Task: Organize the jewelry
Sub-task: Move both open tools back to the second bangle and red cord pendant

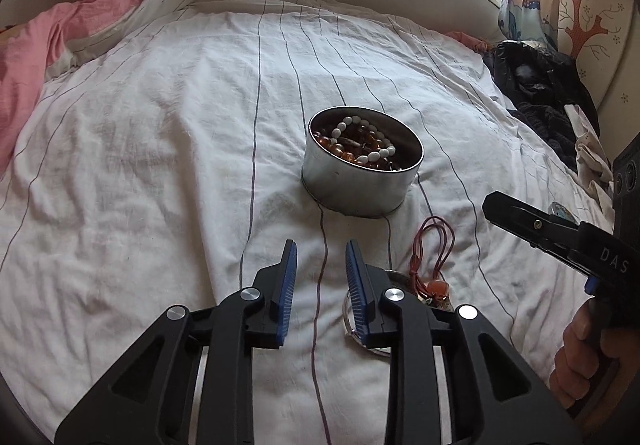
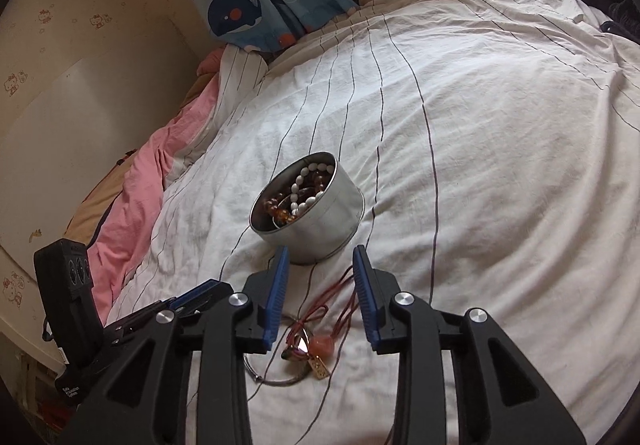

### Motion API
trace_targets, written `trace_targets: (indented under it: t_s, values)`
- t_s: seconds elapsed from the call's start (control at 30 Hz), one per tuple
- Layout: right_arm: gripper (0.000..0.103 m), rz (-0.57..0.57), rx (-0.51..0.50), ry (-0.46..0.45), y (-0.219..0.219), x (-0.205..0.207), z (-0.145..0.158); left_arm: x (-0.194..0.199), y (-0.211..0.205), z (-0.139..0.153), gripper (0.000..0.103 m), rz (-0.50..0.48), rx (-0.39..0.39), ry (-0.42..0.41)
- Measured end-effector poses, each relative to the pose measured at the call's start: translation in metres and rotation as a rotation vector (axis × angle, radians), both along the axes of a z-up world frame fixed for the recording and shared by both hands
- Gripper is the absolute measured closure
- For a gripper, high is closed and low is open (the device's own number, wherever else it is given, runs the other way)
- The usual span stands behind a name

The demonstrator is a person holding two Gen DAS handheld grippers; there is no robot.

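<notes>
A round metal tin (image 1: 360, 191) stands on the striped white bedsheet (image 1: 160, 165), holding a white bead bracelet (image 1: 374, 156) and amber beads (image 1: 345, 154). In front of the tin lie a red cord necklace (image 1: 434, 245) with an orange bead (image 1: 438, 287) and a thin silver bangle (image 1: 347, 315). My left gripper (image 1: 321, 249) is open over bare sheet, just left of the necklace. In the right wrist view my right gripper (image 2: 320, 253) is open above the red cord (image 2: 320, 313), orange bead (image 2: 322, 345) and bangle (image 2: 276, 381), with the tin (image 2: 324, 229) just beyond its fingertips.
A pink blanket (image 1: 36, 57) is bunched at the bed's left side. Dark clothes (image 1: 540, 93) are piled at the right edge. A whale-print curtain (image 2: 256, 9) hangs past the far end. A hand (image 1: 576, 357) grips the right tool's handle.
</notes>
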State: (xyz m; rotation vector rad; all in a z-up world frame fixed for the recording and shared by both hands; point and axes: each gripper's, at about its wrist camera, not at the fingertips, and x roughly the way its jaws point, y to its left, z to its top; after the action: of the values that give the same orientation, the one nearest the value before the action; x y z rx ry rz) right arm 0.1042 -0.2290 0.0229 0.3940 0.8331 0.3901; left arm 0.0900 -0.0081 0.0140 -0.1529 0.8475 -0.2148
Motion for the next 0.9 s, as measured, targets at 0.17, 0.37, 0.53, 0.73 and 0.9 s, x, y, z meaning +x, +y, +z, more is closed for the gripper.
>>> trace_targets:
  t_s: [0.17, 0.37, 0.53, 0.73, 0.9]
  values:
    - [0.062, 0.003, -0.049, -0.004, 0.004, -0.022, -0.004, -0.011, -0.005, -0.002, 0.072, -0.004, 0.048, -0.009]
    - [0.057, -0.012, -0.062, 0.017, 0.001, -0.037, -0.012, -0.014, -0.007, -0.005, 0.063, 0.005, 0.075, -0.011]
    - [0.055, -0.026, -0.066, 0.037, -0.004, -0.036, -0.018, -0.016, -0.008, -0.010, 0.059, 0.010, 0.091, -0.006]
    - [0.050, -0.044, -0.148, 0.050, 0.001, -0.035, -0.024, -0.014, -0.005, -0.018, 0.054, 0.009, 0.073, 0.019]
    - [0.044, -0.071, -0.250, 0.024, 0.007, -0.034, -0.023, -0.014, -0.010, -0.020, 0.048, -0.011, 0.084, 0.021]
